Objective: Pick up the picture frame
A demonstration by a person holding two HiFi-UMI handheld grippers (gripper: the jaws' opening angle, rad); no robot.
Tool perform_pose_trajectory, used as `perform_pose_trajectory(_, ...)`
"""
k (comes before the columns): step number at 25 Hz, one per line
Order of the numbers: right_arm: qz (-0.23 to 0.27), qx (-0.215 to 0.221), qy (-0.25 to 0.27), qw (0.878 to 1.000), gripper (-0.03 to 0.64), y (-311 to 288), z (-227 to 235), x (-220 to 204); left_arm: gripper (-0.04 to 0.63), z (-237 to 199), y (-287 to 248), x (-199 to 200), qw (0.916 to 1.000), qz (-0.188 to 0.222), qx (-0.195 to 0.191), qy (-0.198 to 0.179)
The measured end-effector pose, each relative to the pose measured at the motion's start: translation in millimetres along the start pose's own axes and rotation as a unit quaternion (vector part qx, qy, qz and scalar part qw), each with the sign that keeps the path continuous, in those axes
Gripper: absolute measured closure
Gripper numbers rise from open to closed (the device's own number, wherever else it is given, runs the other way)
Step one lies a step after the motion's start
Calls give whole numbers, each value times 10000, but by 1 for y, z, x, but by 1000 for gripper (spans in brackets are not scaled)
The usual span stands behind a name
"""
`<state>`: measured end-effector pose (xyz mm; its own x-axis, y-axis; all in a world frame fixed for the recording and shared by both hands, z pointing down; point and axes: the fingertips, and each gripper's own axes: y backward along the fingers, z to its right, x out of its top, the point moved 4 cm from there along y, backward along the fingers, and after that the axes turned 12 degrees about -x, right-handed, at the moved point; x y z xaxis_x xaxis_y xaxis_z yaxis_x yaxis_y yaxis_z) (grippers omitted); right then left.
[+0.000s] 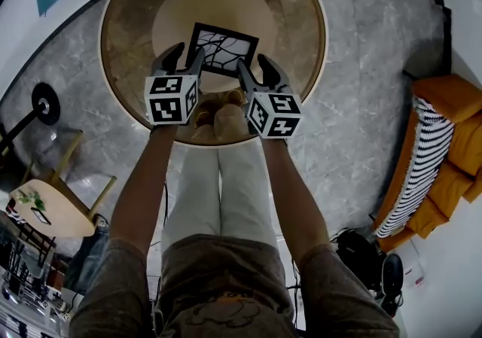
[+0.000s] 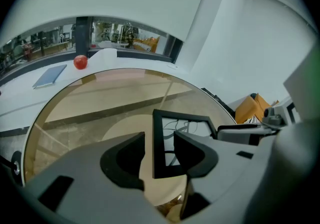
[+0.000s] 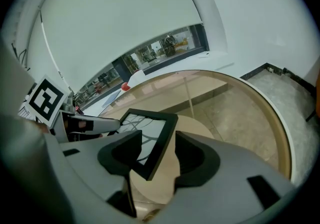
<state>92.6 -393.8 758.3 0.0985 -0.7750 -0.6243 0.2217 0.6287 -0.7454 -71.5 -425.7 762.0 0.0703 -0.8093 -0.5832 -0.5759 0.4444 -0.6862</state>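
A black picture frame [image 1: 223, 49] with a line drawing lies flat on the round glass table [image 1: 120, 65]. My left gripper [image 1: 188, 54] straddles the frame's left edge. In the left gripper view the frame's left bar [image 2: 158, 148] stands between the open jaws of this gripper [image 2: 159, 140], with a gap to the left jaw. My right gripper [image 1: 254, 64] straddles the right edge. In the right gripper view the frame [image 3: 150, 118] has its right bar between the open jaws of that gripper [image 3: 159, 140], clear of the right jaw. Both grippers point down at the table.
A red ball-like thing [image 2: 80, 62] and a blue book [image 2: 50, 76] lie on the white ledge beyond the table. An orange sofa [image 1: 444, 156] stands at the right, a small wooden table [image 1: 45, 205] and a black round stand [image 1: 41, 103] at the left.
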Motion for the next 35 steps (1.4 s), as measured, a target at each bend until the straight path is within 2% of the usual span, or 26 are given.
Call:
perform_pose_trajectory(14,-135,-114,-39,9998,419,-4,3,-7,405,-2,-4,-5,10000,-54,39,21)
perform_pose_trajectory(22,-236,93,59,9997,439,-5,-4,-8,453,3,-5,-6,10000,4,-13,60)
perform_pose_trajectory(27,-260,-74,41,9996,494,-6,0,-8,463,1,-5,-6,9998,-1,-42,171)
perform_pose_trajectory(35,-268,-48,10,9996,497,-7,1,-7,512,-3,-3,-6,9998,-32,28,170)
